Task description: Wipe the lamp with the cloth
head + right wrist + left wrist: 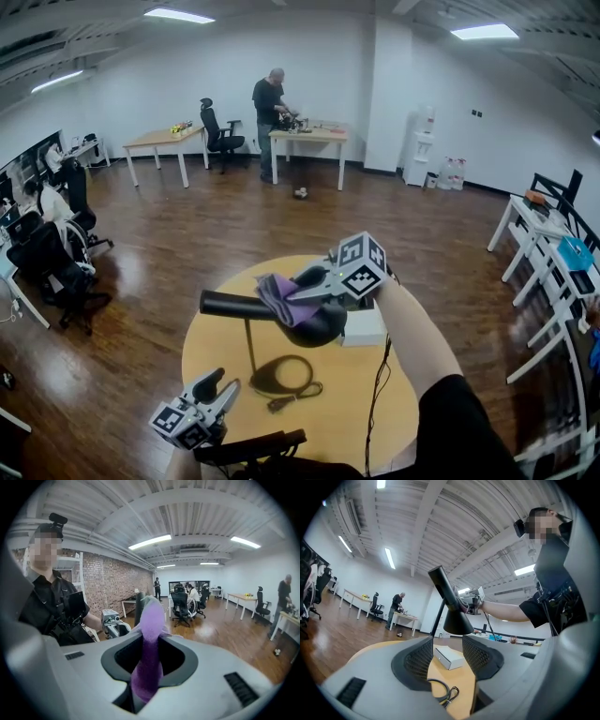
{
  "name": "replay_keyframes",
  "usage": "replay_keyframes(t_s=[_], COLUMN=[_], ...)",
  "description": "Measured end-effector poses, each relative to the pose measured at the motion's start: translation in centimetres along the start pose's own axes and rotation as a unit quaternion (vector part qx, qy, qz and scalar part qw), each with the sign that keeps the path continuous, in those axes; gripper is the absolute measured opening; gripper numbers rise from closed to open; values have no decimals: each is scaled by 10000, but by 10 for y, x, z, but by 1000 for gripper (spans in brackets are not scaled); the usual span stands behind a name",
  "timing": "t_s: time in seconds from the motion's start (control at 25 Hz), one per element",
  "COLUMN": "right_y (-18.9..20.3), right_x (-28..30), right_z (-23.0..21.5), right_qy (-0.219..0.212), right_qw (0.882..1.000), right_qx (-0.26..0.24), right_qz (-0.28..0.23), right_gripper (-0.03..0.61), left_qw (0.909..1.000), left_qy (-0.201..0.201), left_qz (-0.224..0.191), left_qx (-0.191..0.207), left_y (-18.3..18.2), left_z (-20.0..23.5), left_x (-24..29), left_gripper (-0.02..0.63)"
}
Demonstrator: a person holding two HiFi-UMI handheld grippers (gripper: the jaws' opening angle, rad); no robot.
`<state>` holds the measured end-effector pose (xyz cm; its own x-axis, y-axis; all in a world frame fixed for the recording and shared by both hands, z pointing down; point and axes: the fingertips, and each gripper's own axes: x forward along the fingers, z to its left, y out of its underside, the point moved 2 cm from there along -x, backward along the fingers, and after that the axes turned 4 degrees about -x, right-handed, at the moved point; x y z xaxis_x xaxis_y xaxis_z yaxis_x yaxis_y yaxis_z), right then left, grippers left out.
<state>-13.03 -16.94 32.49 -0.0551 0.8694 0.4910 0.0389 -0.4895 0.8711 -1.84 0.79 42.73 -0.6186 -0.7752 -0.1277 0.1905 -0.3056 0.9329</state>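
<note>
- The right tongs (298, 288) are closed on the purple cloth (278, 296). In the right gripper view the cloth (149, 641) fills the gap between the jaws and stands out past their tips.
- The lamp (317, 325) is black and stands near the middle of the round wooden table (323, 427). Its long arm reaches out toward 9 o'clock in the head view.
- The cloth lies over the lamp where the arm meets the shade, with the right tongs coming in from 3 o'clock.
- The left tongs (217, 386) hang by the table's edge at about 7 o'clock, well apart from the lamp. Their jaws stand apart with nothing between them.
- In the left gripper view the lamp (452, 610) rises at 12 o'clock, beyond the jaws.
- A white box (364, 328) sits just beside the shade at 3 o'clock.
- A coiled black cord (281, 375) lies on the table at 6 o'clock from the shade.
</note>
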Motion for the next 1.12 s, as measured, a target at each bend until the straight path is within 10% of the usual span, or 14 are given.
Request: replay_keyframes(t_s=[0.72,1.12], right_y=[90,102], right_x=[-69,-81], right_z=[5,11], right_qy=[630,1262], right_qw=[9954,9840], right_qx=[671,969], right_qz=[-271,-804], right_gripper=[94,94], left_qw=[9998,9991], left_qy=[-33,-237], left_qz=[21,6], left_qx=[-199,348], left_y=[17,-1], left_z=[-18,-6], left_x=[29,42], left_gripper=[184,184])
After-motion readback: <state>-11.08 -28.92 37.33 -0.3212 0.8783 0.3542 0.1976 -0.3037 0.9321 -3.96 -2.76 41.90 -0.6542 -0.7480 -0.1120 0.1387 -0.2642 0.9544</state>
